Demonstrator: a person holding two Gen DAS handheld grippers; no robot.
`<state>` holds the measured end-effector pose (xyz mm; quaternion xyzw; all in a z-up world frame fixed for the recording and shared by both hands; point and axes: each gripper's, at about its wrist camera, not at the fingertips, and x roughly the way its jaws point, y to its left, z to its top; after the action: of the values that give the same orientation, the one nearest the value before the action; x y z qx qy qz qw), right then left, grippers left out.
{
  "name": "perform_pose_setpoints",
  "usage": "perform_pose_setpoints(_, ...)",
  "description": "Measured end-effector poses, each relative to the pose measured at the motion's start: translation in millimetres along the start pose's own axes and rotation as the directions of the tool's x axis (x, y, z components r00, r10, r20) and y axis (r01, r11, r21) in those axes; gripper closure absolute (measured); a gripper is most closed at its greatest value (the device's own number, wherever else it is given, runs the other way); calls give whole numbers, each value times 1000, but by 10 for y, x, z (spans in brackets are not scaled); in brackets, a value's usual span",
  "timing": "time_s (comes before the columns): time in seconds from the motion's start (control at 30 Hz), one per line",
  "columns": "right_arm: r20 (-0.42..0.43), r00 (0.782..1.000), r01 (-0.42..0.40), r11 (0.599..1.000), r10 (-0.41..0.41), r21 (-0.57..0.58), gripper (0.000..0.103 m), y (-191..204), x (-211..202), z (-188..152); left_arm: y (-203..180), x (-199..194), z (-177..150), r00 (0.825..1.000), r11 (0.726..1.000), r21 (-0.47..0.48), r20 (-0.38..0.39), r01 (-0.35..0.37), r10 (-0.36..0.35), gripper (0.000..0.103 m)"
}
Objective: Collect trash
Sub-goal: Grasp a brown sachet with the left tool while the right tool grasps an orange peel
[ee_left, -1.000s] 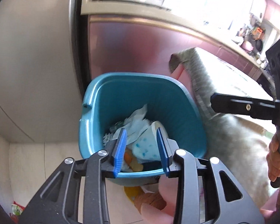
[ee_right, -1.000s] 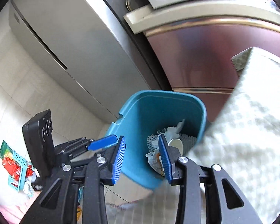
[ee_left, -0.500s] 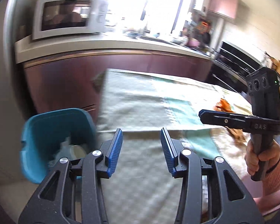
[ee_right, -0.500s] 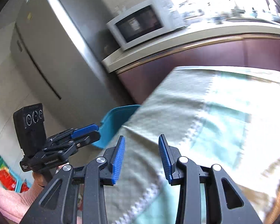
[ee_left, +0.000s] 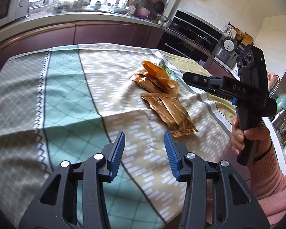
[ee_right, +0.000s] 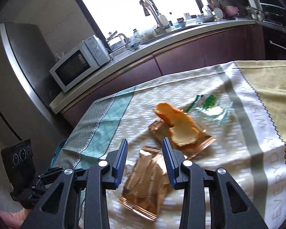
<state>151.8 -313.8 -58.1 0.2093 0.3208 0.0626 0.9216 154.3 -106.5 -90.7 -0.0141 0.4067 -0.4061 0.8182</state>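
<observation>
Trash lies on the patterned tablecloth (ee_left: 66,87): a near gold foil wrapper (ee_left: 169,112) (ee_right: 146,181), a second gold wrapper (ee_left: 152,84) (ee_right: 183,139) with an orange wrapper (ee_left: 156,72) (ee_right: 173,122) on top, and a clear green-printed plastic wrapper (ee_right: 209,106) behind. My left gripper (ee_left: 144,152) is open and empty over the cloth, short of the near wrapper. My right gripper (ee_right: 144,159) (ee_left: 186,75) is open and empty, hovering just above the near gold wrapper. A sliver of the blue bin (ee_right: 56,152) shows past the table's left edge.
A kitchen counter (ee_right: 162,38) with a microwave (ee_right: 76,63), sink tap and dishes runs behind the table. A steel fridge (ee_right: 15,72) stands at the left. A yellow cloth (ee_right: 267,80) covers the table's right part. An oven (ee_left: 196,30) is at the back right.
Both grippers have swung away from the blue bin on the floor and up over the table. The trash wrappers have come into view; both stay open and empty.
</observation>
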Motion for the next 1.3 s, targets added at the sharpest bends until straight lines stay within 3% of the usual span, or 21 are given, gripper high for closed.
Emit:
perform_pose_setpoints(0.17, 8, 999, 34, 998, -35, 46, 67, -261, 41, 56, -186, 368, 52, 995, 998, -11, -72, 68, -68, 60)
perform_pose_setpoints(0.37, -10, 999, 41, 998, -40, 57, 67, -470, 116, 81, -338, 606, 75, 986, 994, -35, -127, 101, -105, 58)
perform_pose_setpoints(0.63, -66, 998, 20, 998, -15, 66, 67, -534, 327, 101, -339, 759, 162, 984, 989, -92, -128, 116, -127, 56)
perform_pose_setpoints(0.8, -79, 997, -7, 994, 16, 109, 67, -599, 405, 115, -330, 803, 205, 986, 989, -106, -123, 104, -116, 61)
perform_pose_setpoints(0.87, -85, 996, -15, 993, 25, 118, 74, -610, 430, 120, -337, 824, 216, 986, 990, -106, -124, 98, -110, 72)
perform_pose_setpoints(1.1, -87, 995, -29, 991, 40, 129, 96, -596, 439, 95, -377, 788, 234, 991, 993, -79, -95, 83, -91, 84)
perform_pose_setpoints(1.17, -80, 996, -34, 991, 44, 130, 97, -595, 419, 93, -388, 748, 243, 991, 993, -68, -85, 95, -100, 100)
perform_pose_setpoints(1.3, -69, 996, -43, 991, 52, 129, 98, -571, 388, 94, -374, 691, 249, 994, 995, -50, -72, 82, -86, 100)
